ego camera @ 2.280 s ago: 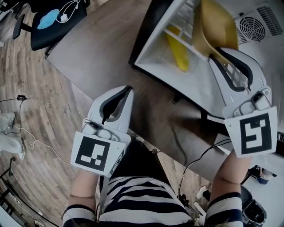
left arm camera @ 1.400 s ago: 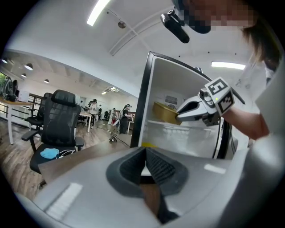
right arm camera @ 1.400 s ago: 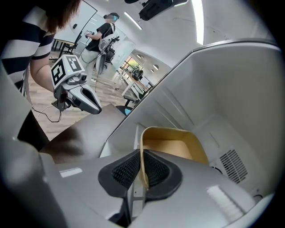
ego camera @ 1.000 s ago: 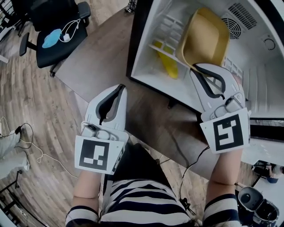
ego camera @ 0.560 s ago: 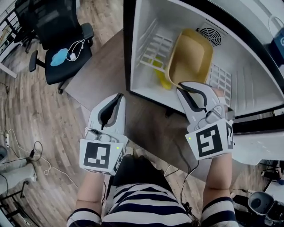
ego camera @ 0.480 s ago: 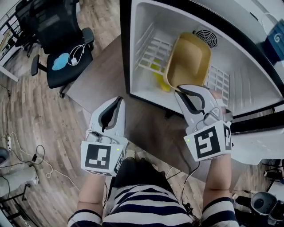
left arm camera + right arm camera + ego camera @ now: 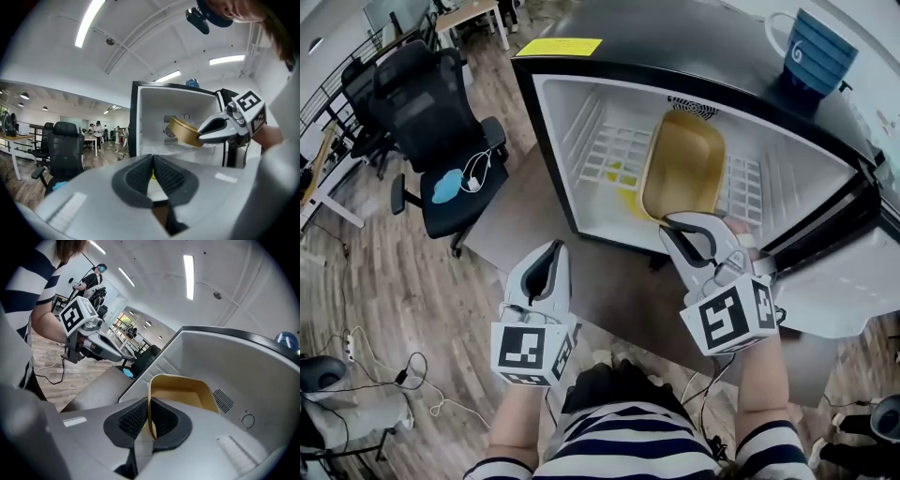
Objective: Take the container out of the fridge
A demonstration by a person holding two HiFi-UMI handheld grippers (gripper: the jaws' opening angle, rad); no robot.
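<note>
A tan plastic container stands tilted inside the open mini fridge, its near rim at the fridge's front edge. My right gripper is shut on that near rim, one pad inside the wall and one outside. The left gripper view shows the container held by the right gripper in front of the white fridge interior. My left gripper hangs left of the fridge opening, shut with nothing between its pads.
A blue mug sits on the fridge's black top. The fridge door hangs open at right. A yellow item lies under the wire shelf. A black office chair stands at left on the wooden floor.
The head view has swung up and back, so the whole fridge and its top now show. The right gripper stays shut on the container's rim; the left gripper stays shut and empty.
</note>
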